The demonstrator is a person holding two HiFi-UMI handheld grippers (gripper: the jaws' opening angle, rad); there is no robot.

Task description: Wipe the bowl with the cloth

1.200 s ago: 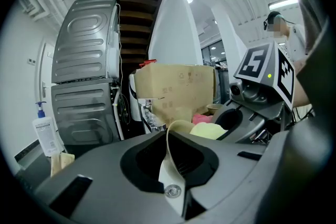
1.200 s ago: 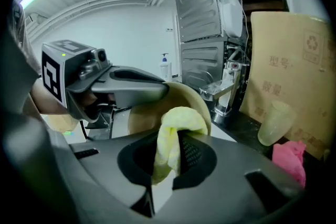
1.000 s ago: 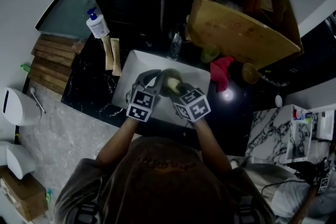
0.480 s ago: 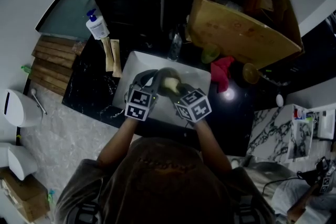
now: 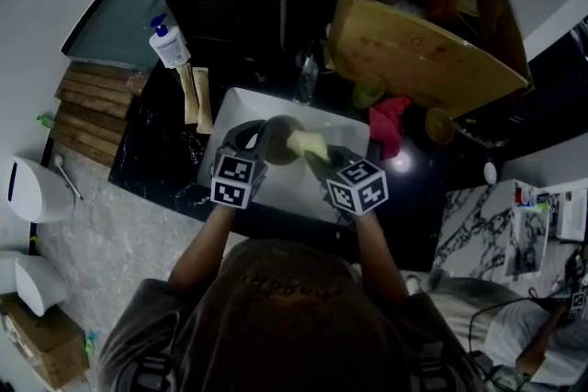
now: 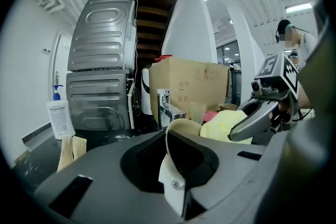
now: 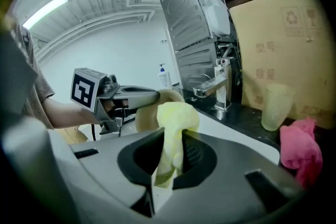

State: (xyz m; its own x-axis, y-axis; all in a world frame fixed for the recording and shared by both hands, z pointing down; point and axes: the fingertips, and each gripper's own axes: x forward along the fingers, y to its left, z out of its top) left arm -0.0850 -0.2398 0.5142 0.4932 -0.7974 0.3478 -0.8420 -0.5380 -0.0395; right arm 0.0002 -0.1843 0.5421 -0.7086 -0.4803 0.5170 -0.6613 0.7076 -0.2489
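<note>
Over the white sink [image 5: 231, 106], the left claw [image 6: 177, 165] is clamped on the rim of a beige bowl [image 6: 184, 131], holding it on edge. The right claw [image 7: 169, 162] pinches a yellow cloth [image 7: 177, 115], whose bunched top lies against the bowl above the sink. Only the head view shows the basin beneath both claws. The gripper views add the chrome faucet [image 7: 216, 85] behind the sink. Right of the sink lie a pink rag [image 7: 299, 147] and a translucent cup [image 7: 274, 106], in front of a cardboard box [image 7: 286, 34] printed with a recycling mark and characters too faint to read. Left of the sink stands a pump bottle [image 6: 59, 117]; its label is illegible.
</note>
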